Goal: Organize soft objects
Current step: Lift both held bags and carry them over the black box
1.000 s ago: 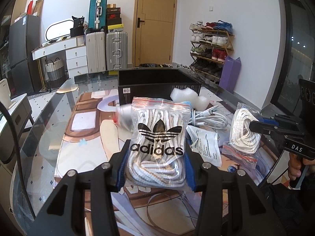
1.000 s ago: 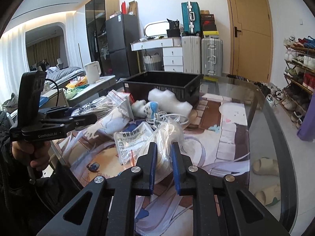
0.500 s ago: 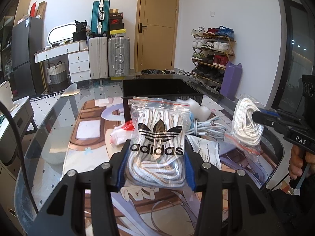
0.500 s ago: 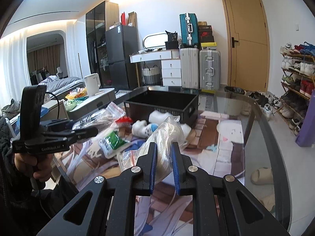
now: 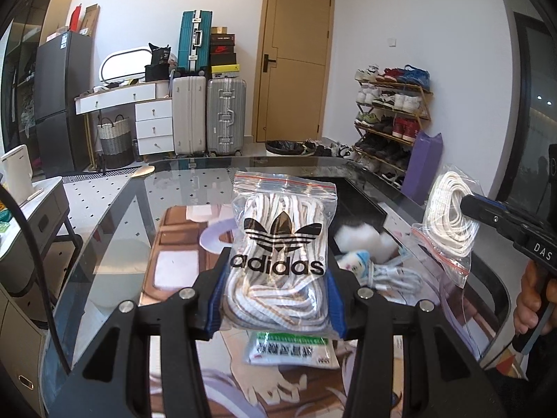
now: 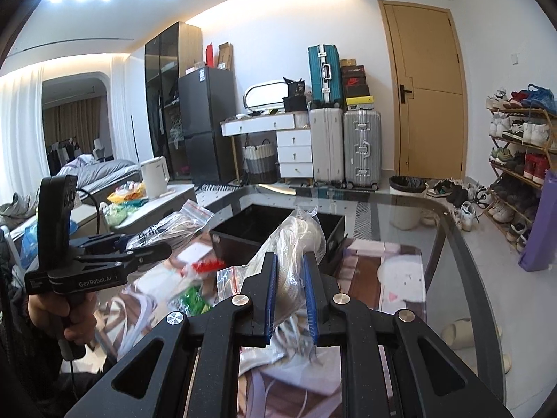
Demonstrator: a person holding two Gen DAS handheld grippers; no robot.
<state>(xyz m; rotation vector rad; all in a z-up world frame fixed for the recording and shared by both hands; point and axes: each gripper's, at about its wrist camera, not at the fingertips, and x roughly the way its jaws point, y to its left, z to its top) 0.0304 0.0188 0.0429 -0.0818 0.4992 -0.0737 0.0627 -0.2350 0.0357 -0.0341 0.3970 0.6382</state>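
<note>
My left gripper is shut on a clear zip bag of white laces printed "adidas", held upright above the glass table. My right gripper is shut on a second clear bag of white cord, also lifted; this bag shows at the right of the left wrist view. A black bin stands open on the table beyond both bags. The left gripper and its bag appear at the left of the right wrist view.
On the table lie white foam pieces, a coiled cable, a printed sachet and a red-and-green packet. Suitcases, a door and a shoe rack stand behind.
Both grippers have risen with their bags, from near the table to well above it. The black bin now sits lower in both views.
</note>
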